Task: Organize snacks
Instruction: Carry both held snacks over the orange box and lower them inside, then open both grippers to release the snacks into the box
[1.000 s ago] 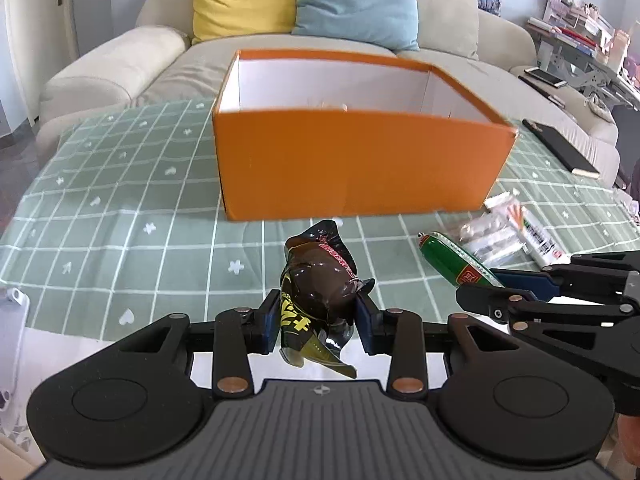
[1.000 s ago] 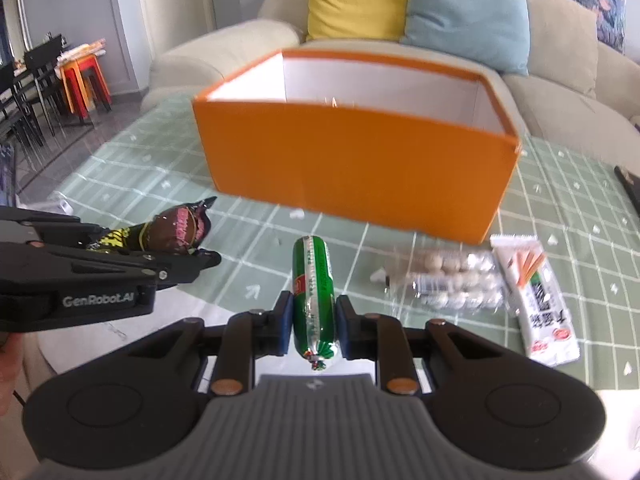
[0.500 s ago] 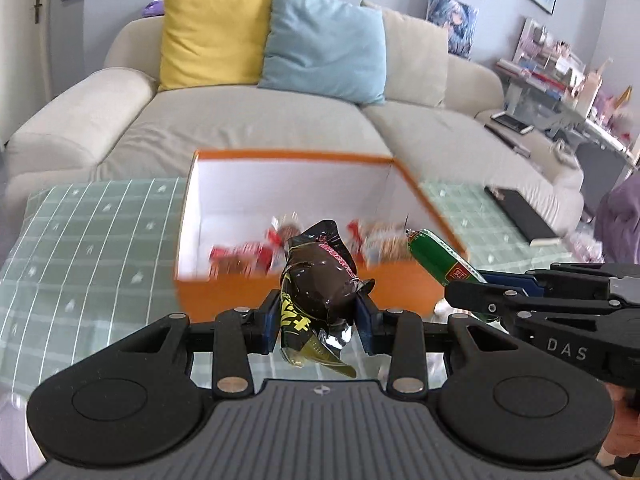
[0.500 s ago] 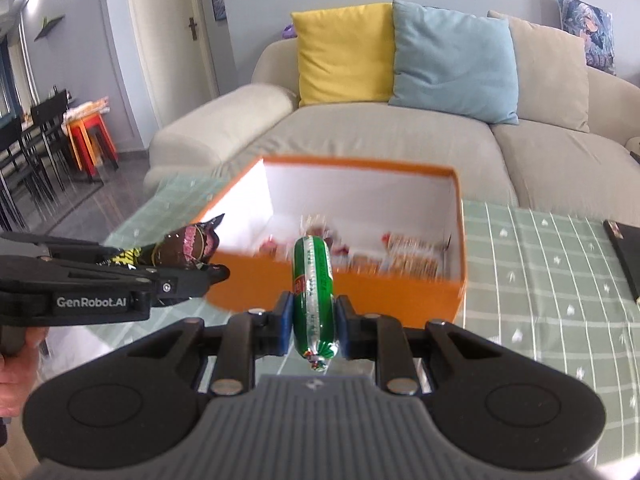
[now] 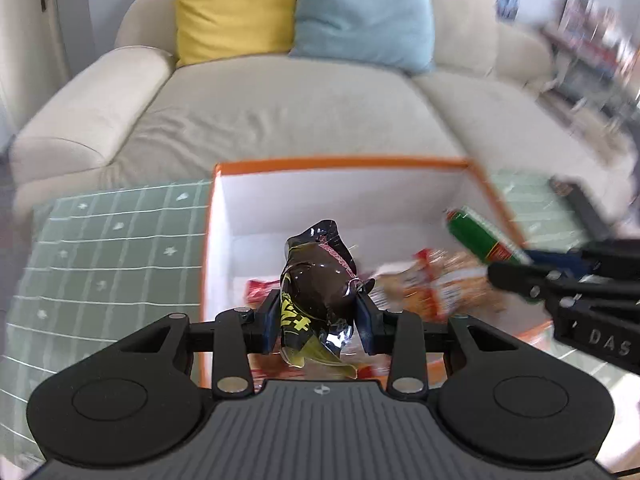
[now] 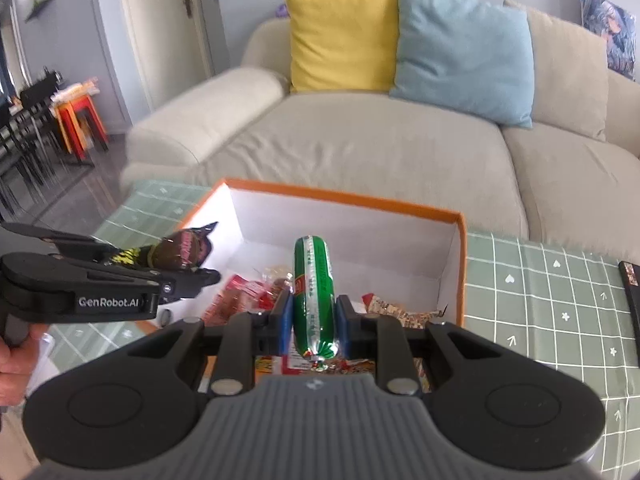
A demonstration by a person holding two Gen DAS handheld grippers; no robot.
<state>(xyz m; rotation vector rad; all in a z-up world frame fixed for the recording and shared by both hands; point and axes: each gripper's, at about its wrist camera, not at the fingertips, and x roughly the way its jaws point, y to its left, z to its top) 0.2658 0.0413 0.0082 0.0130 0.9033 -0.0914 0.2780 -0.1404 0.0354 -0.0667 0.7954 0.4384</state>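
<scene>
My left gripper (image 5: pixel 318 320) is shut on a dark brown snack packet (image 5: pixel 318 288) with yellow print and holds it above the open orange box (image 5: pixel 340 162). My right gripper (image 6: pixel 313 322) is shut on a green sausage stick (image 6: pixel 313 288) and holds it over the same box (image 6: pixel 360 196). The box has white inner walls and several snack packets (image 5: pixel 432 284) on its floor. In the right wrist view the left gripper (image 6: pixel 200 276) with its packet (image 6: pixel 180 250) hangs over the box's left edge. In the left wrist view the right gripper (image 5: pixel 516 268) with the sausage (image 5: pixel 480 236) is over the box's right side.
The box stands on a table with a green checked cloth (image 6: pixel 560 300). A beige sofa (image 6: pixel 380 140) with a yellow cushion (image 6: pixel 340 36) and a blue cushion (image 6: pixel 464 48) lies behind. A black flat object (image 6: pixel 630 292) lies on the cloth at right.
Both grippers have risen from table level in front of the box and moved forward over its open top, each still holding its snack. The box's inside has come into view.
</scene>
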